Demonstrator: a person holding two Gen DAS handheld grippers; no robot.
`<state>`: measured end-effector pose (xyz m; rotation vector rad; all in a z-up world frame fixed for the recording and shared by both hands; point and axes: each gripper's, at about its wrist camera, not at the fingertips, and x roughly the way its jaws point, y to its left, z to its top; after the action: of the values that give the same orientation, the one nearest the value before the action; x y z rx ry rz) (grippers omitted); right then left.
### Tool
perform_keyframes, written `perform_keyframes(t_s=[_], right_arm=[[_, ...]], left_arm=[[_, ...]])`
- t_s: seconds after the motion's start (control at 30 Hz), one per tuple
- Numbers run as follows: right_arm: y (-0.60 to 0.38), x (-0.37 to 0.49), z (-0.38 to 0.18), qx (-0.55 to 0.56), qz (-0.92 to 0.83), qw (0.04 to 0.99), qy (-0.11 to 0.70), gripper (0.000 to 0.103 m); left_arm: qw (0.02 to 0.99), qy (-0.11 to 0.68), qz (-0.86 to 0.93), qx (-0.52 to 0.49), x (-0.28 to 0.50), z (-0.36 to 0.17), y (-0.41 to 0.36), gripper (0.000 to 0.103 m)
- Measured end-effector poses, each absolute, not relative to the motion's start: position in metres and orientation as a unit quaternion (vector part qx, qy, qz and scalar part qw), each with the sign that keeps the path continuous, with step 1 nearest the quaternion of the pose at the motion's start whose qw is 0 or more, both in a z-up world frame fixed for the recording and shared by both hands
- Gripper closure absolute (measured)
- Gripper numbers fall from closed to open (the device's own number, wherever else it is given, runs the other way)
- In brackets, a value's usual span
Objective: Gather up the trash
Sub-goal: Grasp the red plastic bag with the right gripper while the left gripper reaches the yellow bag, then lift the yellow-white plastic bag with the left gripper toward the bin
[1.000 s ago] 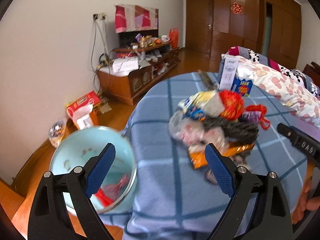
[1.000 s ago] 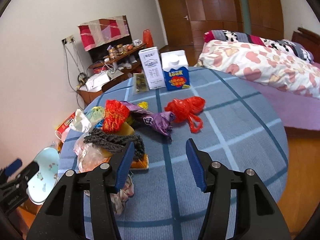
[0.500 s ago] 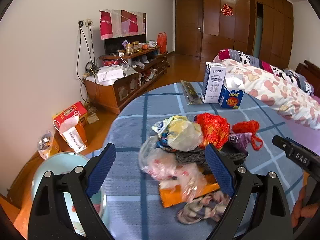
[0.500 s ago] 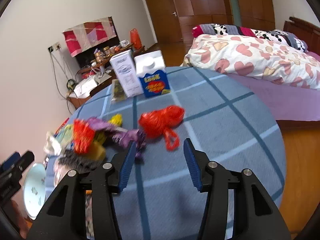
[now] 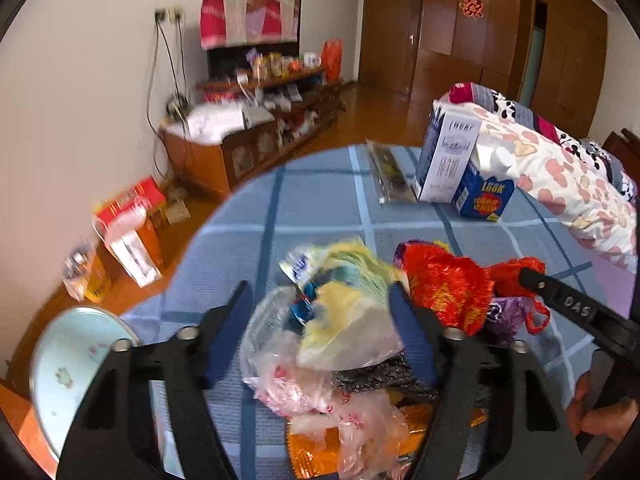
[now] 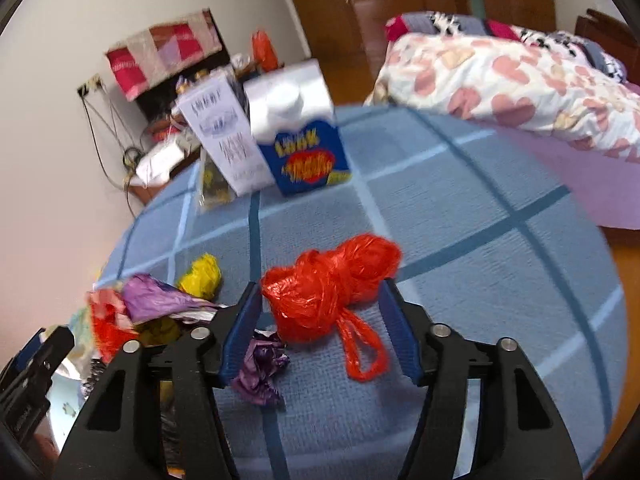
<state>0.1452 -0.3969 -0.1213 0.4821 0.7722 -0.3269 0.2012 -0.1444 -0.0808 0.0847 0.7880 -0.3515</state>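
Note:
A heap of trash lies on the round table with the blue checked cloth. In the left wrist view my left gripper is closing around a clear and yellowish plastic bag on top of the heap. The bag fills the gap, and the pads are not clearly pressing it. A red foil wrapper lies just right of it. In the right wrist view my right gripper is closing around a crumpled red plastic bag, which is still loose between the fingers. The pale blue bin stands beside the table at lower left.
A white carton, a blue carton and a flat packet stand at the table's far side. Purple and yellow scraps lie left of the red bag. A bed is to the right, with a wooden cabinet and boxes along the wall.
My left gripper swung from above the bin to the heap and narrowed around the clear bag. My right gripper moved right from the heap to the red bag and narrowed around it.

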Motion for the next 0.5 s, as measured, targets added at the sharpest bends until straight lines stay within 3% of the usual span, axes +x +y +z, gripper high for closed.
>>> perform_keyframes(t_s=[0.03, 0.1, 0.13, 0.5], right_arm=[[-0.398, 0.148, -0.126, 0.238, -0.151, 0.881, 0.379, 0.073], [-0.4, 0.148, -0.135, 0.251, -0.143, 0.876, 0.387, 0.084], [-0.4, 0.147, -0.134, 0.25, -0.144, 0.877, 0.384, 0.088], [-0.371, 0.08, -0.071, 0.19, -0.173, 0.921, 0.292, 0.09]], left_arm=[[0.902, 0.392, -0.177, 0.034, 0.204, -0.085, -0.144, 0.047], [0.895, 0.404, -0.188, 0.022, 0.207, -0.093, -0.143, 0.059], [0.893, 0.407, -0.191, 0.013, 0.208, -0.094, -0.141, 0.06], [0.931, 0.317, -0.18, 0.02, 0.171, -0.038, -0.116, 0.063]])
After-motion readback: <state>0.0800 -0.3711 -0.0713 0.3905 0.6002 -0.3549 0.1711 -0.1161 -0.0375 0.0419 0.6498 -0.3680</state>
